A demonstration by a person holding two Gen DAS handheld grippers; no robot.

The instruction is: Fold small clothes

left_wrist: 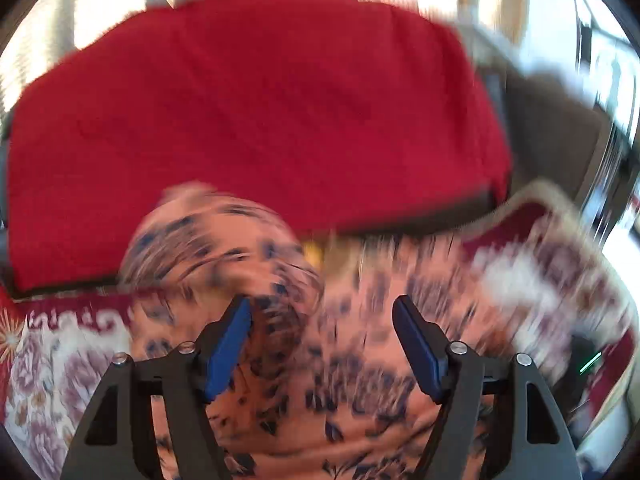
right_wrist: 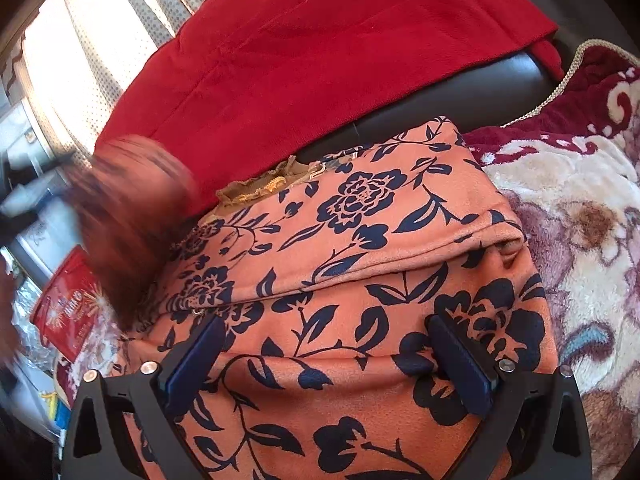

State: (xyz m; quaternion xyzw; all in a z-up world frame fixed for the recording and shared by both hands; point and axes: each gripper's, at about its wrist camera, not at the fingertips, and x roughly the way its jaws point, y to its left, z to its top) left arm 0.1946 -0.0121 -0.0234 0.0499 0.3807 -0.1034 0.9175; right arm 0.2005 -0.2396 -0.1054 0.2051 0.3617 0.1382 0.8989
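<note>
An orange garment with a dark blue flower print [right_wrist: 360,240] lies folded on a plush floral blanket [right_wrist: 580,208]; a fold edge runs across its middle and a gold lace trim [right_wrist: 260,188] shows at its far edge. My right gripper [right_wrist: 326,324] is open just above the near part of the garment, holding nothing. In the left wrist view the same garment [left_wrist: 280,340] is blurred, with one part bunched up at the left. My left gripper [left_wrist: 322,308] is open over it. A blurred piece of the orange cloth [right_wrist: 132,220] shows at the left of the right wrist view.
A red blanket [left_wrist: 260,100] covers a dark leather seat back [right_wrist: 460,92] right behind the garment. A red package [right_wrist: 68,312] and clutter lie at the left. Curtains [right_wrist: 100,40] hang behind.
</note>
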